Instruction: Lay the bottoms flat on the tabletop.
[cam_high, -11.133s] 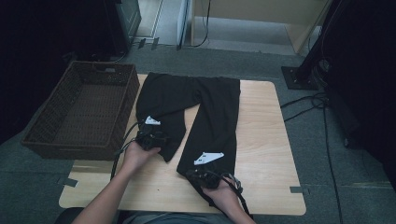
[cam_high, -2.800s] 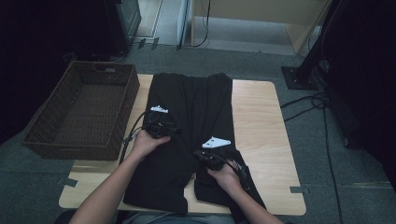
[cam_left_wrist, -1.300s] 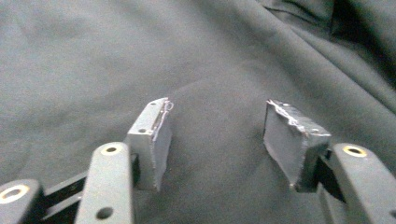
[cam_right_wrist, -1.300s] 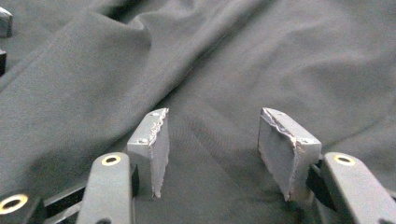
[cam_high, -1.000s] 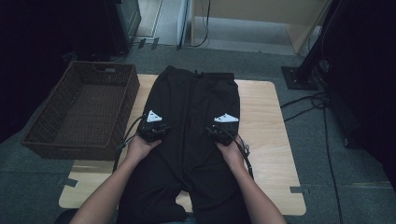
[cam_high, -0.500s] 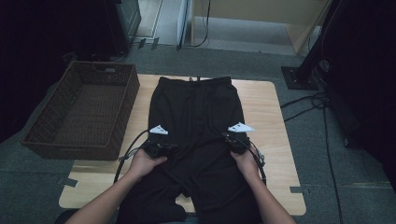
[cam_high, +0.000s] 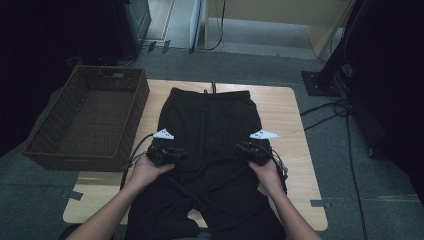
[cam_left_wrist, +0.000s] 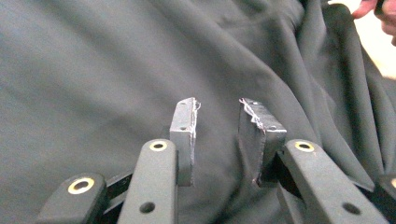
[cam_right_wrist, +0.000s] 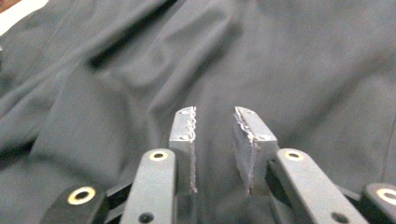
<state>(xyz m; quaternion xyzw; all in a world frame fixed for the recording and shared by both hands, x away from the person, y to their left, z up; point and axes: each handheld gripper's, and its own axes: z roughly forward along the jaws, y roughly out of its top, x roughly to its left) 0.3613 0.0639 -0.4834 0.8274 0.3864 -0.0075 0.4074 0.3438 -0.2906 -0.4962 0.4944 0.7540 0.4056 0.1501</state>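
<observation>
Trousers (cam_high: 210, 150): black, flat on the table (cam_high: 290, 115), waistband far, legs over the near edge; basket (cam_high: 90, 120) just left.
Left gripper (cam_high: 167, 152): on the left outer seam, jaws parted, holding nothing.
Right gripper (cam_high: 252, 150): right seam, likewise parted.
Step, probably: smoothing; press evenly, sweep outward together.

Trousers (cam_high: 210, 150): we lose the leg ends past the bottom edge of the high view. Wicker basket (cam_high: 90, 117): its far-left corner sinks into shadow. In the left gripper view, the other hand (cam_left_wrist: 380, 18) is cut off top right.
</observation>
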